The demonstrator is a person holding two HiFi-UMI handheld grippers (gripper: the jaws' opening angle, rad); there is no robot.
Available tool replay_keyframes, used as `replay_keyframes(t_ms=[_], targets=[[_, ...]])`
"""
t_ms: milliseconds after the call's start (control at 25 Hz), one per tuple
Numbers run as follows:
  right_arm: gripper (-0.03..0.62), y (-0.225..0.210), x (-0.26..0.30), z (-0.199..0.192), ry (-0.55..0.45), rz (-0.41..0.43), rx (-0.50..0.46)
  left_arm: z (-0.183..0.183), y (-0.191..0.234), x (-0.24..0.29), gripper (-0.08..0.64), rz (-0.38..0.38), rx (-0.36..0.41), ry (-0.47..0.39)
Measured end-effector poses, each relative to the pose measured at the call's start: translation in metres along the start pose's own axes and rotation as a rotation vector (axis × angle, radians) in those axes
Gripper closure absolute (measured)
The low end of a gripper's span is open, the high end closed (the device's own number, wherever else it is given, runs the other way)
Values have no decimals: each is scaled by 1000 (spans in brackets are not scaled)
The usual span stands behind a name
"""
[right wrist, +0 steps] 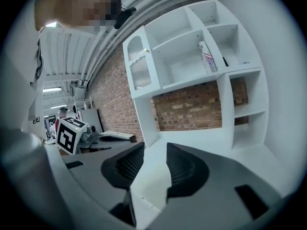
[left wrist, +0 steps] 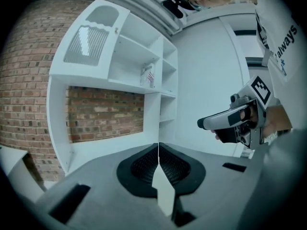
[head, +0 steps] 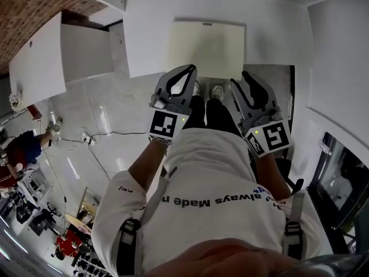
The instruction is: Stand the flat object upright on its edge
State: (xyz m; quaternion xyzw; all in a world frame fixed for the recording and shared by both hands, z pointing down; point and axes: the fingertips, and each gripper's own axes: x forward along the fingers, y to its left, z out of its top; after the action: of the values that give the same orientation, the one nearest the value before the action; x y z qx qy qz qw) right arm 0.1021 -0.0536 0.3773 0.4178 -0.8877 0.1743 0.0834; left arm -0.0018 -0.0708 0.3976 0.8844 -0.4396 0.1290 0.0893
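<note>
Left gripper [left wrist: 158, 150]: jaws together, empty. Right gripper [right wrist: 151, 163]: jaws narrowly apart, empty. Cream board [head: 207, 48]: far, apart from both.

- Wall [left wrist: 105, 114]: rough red brick.
- Shelf unit [left wrist: 139, 56]: smooth, matt white finish.
- Floor [head: 109, 114]: glossy pale tiles.
- Shirt [head: 202, 166]: white cloth.
- Left gripper [left wrist: 158, 145]: matt grey plastic, ribbed black pads [left wrist: 141, 166].

- A white surface [head: 147, 39] carries 1 pale board [head: 206, 48], lying flat by its near edge.
- The grey tiled floor [head: 109, 105] has a thin black cable [head: 109, 134] trailing across it.
- A white shelf [right wrist: 192, 56] holds 1 upright packet [right wrist: 207, 56].
</note>
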Motion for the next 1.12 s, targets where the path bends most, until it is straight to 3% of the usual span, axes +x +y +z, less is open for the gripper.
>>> replay_keyframes(t_ms=[520, 840, 1120], targets=[[399, -32, 1, -123, 94, -43, 295, -107, -10, 40, 548, -40, 96, 163], [335, -55, 8, -200, 81, -95, 553, -167, -3, 62, 548, -57, 177, 272], [298, -76, 16, -257, 59, -154, 784, -196, -8, 76, 548, -81, 233, 335]])
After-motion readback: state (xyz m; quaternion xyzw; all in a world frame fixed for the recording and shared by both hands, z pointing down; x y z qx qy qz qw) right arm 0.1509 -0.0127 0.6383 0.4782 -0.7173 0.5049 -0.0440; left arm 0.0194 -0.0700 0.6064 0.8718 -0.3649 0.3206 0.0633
